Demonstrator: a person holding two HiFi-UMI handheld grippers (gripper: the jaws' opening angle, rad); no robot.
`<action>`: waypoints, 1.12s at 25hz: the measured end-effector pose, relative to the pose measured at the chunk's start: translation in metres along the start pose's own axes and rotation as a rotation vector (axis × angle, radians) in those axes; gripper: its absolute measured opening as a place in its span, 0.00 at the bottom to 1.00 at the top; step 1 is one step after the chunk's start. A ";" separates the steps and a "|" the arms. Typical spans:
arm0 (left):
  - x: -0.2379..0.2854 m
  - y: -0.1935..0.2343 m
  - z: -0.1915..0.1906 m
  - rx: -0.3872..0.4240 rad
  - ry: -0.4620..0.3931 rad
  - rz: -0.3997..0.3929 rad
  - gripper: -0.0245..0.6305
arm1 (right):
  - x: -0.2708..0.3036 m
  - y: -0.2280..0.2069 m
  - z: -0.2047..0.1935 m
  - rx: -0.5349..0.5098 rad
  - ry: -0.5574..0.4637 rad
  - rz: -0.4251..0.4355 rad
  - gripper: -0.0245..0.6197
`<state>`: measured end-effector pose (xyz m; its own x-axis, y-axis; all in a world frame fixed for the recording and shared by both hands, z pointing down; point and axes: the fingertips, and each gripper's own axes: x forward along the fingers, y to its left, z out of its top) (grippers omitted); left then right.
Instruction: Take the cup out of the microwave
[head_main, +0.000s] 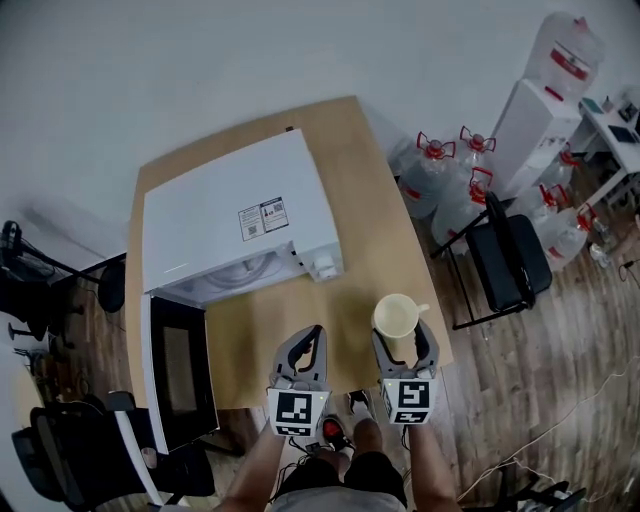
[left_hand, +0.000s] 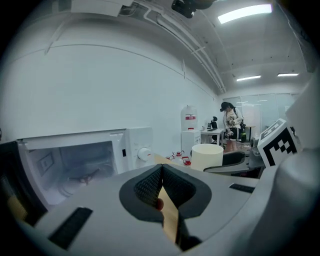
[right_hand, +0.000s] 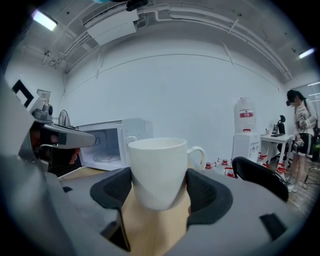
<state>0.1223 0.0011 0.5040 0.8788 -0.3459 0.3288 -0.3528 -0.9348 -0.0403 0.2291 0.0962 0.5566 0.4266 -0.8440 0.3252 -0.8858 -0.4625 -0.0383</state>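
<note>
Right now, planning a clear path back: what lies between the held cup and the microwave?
Nothing: the head view shows only bare wooden tabletop between the white cup in the right gripper and the open microwave.

1. The grey plastic left gripper (head_main: 303, 338), which carries a cube (head_main: 296, 411) of black-and-white square markers at its rear, is held low in front of the body and points forward.
2. Its black-padded fingers (left_hand: 147, 186) meet at the tips in the left gripper view, with nothing between them.
3. The matching right gripper (head_main: 403, 336) sits just beside it, roughly parallel.
4. Its fingers (right_hand: 112, 187) press on either side of an upright white ceramic cup (right_hand: 159, 170), gripping the lower body; the handle points away to the right.
5. Two bare forearms (head_main: 255, 470) run back from the grippers towards the person, close together.
</note>
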 end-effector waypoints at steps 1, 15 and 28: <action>0.005 -0.004 -0.002 0.002 0.004 -0.013 0.07 | 0.000 -0.005 -0.005 0.003 0.006 -0.011 0.58; 0.053 -0.043 -0.043 0.027 0.081 -0.134 0.07 | 0.002 -0.043 -0.065 0.057 0.061 -0.098 0.58; 0.062 -0.060 -0.071 0.030 0.126 -0.167 0.07 | 0.001 -0.055 -0.096 0.079 0.079 -0.120 0.58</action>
<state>0.1747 0.0416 0.5941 0.8762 -0.1750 0.4490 -0.1943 -0.9809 -0.0031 0.2610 0.1472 0.6493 0.5101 -0.7589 0.4049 -0.8109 -0.5812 -0.0678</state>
